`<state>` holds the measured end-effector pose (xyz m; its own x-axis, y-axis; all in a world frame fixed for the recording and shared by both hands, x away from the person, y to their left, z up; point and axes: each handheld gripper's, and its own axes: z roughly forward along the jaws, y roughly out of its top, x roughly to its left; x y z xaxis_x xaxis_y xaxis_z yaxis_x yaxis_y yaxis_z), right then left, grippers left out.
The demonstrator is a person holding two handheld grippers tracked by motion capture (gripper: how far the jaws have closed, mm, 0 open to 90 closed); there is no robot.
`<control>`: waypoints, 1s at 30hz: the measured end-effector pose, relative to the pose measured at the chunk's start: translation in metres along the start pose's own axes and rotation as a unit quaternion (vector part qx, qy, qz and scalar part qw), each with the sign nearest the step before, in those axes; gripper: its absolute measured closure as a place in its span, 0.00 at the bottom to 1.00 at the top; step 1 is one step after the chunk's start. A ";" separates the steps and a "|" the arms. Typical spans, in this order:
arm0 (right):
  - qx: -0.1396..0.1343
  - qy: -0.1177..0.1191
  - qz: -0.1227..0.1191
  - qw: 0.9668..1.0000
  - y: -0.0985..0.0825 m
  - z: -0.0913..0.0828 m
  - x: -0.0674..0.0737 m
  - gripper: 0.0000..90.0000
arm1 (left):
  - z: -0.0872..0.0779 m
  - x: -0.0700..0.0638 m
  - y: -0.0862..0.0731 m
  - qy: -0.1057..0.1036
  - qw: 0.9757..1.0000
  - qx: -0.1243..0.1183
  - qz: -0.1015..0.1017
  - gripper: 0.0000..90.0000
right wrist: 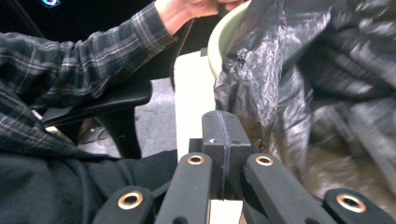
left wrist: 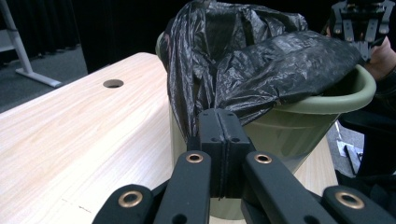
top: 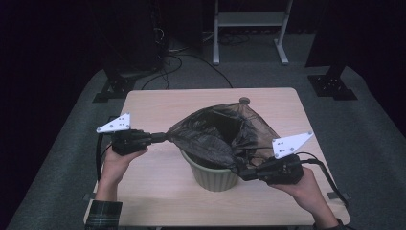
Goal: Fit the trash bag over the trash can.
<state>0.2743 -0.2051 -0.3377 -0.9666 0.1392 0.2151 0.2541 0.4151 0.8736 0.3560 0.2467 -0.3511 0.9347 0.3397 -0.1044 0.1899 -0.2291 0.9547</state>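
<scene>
A pale green bin [top: 215, 176] stands near the middle of the wooden table [top: 158, 103]. A black plastic bag [top: 215, 132] lies over its mouth, with part of it hanging inside. My left gripper [top: 162, 136] is shut on the bag's left edge and pulls it out past the bin's side. In the left gripper view the shut jaws pinch the bag [left wrist: 243, 60] in front of the bin's rim [left wrist: 336, 100]. My right gripper [top: 242, 173] is shut on the bag's near right edge, by the rim. The right gripper view has the bag [right wrist: 280, 70] bunched at the shut jaws beside the bin [right wrist: 224, 32].
A round cable hole [top: 244, 100] sits at the table's far edge, behind the bin. A white frame [top: 249, 19] and loose cables [top: 167, 62] lie on the grey floor beyond. A person's plaid sleeve [right wrist: 93, 46] and a dark chair are close on the near side.
</scene>
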 end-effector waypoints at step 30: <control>0.115 0.059 0.013 0.992 -0.020 0.041 0.002 1.00 | -0.006 -0.007 0.002 -0.005 1.000 -0.001 0.011 0.99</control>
<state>0.2683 -0.1765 -0.3724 -0.9532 0.0511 0.2980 0.2663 0.6085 0.7476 0.3477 0.2492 -0.3464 0.9417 0.3254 -0.0855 0.1679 -0.2343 0.9576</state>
